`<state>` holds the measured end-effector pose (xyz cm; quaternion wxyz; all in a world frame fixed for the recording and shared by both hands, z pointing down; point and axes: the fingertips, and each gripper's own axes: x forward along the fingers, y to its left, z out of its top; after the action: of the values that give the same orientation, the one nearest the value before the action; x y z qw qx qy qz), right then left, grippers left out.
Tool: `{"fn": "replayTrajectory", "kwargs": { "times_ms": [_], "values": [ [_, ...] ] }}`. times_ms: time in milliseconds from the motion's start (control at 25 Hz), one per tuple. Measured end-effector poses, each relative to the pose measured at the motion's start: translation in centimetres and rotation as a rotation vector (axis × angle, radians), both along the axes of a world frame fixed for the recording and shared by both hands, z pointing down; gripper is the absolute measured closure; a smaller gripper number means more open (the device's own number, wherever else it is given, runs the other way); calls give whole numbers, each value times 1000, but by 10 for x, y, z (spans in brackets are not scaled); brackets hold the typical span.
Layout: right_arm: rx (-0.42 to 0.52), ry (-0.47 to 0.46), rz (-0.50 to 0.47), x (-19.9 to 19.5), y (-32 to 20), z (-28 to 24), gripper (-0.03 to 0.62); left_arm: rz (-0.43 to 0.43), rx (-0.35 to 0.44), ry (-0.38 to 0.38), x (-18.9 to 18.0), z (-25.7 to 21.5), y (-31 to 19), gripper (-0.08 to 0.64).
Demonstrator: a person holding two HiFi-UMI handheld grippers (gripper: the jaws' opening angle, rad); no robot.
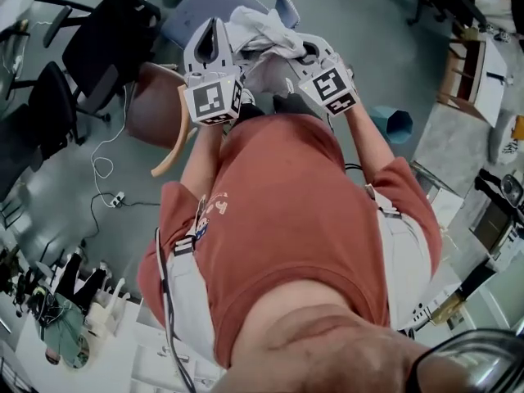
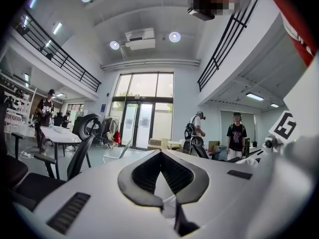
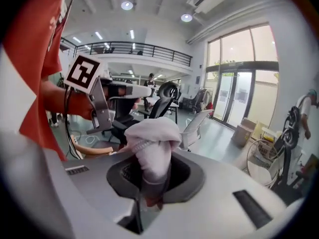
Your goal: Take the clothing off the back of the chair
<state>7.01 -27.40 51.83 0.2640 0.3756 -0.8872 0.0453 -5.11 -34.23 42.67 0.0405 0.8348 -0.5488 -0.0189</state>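
The left gripper and right gripper both clamp a crumpled white cloth garment beside a brown wooden-railed chair.

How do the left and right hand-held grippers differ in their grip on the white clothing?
The right hand-held gripper is shut on a thick bundle of clothing bulging past its jaws; the left hand-held gripper pinches only a small fold, jaw tips meeting. In the head view, the right marker cube sits more askew than the left marker cube. Both hold the clothing.
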Motion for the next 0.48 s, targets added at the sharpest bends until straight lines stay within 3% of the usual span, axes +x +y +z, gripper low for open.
{"fn": "replayTrajectory", "kwargs": {
  "times_ms": [200,480],
  "values": [
    [72,-118,109,25,-6,-56,527,37,55,26,15,-34,-8,546],
    [213,-241,308,91,-21,-127,527,100,109,60,50,-78,-21,546]
  ]
}}
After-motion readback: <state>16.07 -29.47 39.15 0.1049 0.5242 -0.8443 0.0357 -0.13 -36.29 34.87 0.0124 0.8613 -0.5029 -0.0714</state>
